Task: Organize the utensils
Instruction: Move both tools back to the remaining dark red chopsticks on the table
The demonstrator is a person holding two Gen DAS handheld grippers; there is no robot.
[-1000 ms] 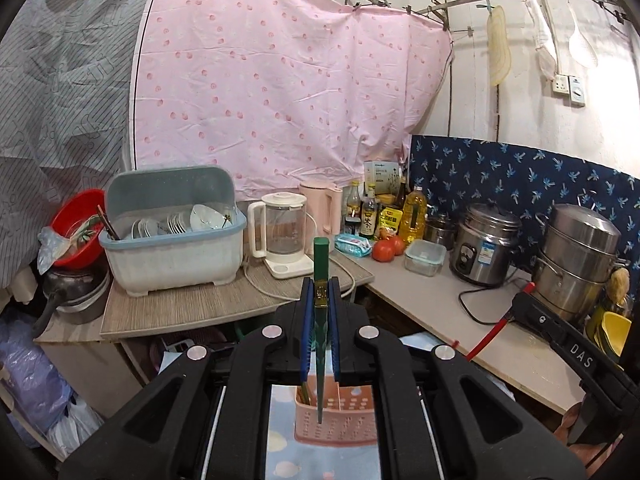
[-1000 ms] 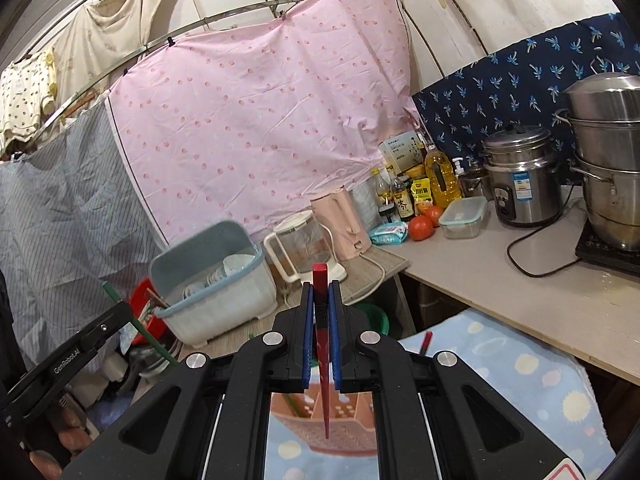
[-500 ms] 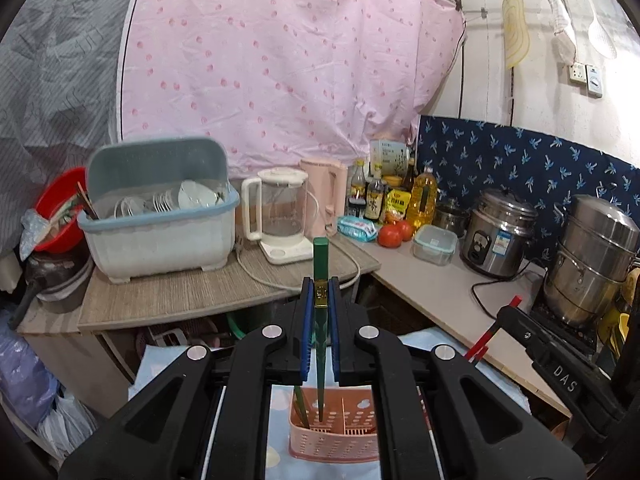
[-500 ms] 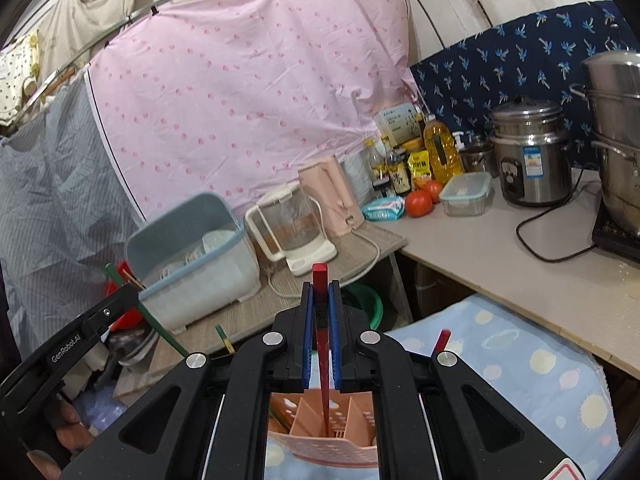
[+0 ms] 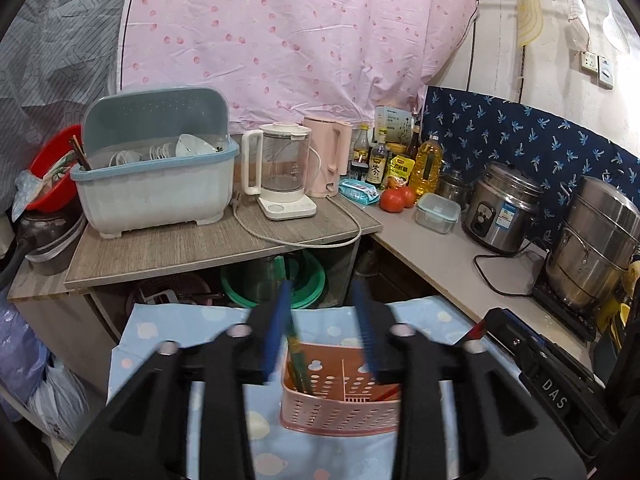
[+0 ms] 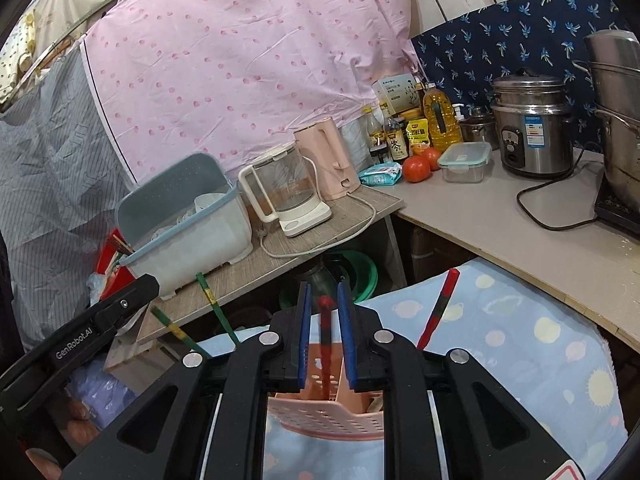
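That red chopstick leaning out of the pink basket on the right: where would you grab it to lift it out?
By its upper end. The red chopstick has its lower end down in the pink basket, so only the top stands free. It leans to the right, so come from above, with the jaws on either side of the thin shaft and tilted to match the lean.

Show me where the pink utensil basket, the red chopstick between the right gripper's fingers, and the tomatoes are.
pink utensil basket [image 5: 340, 412]: left wrist view, on its perforated front wall.
red chopstick [image 6: 325, 336]: right wrist view, on its shaft between the blue pads.
tomatoes [image 6: 416, 168]: right wrist view, on the nearer tomato's front.
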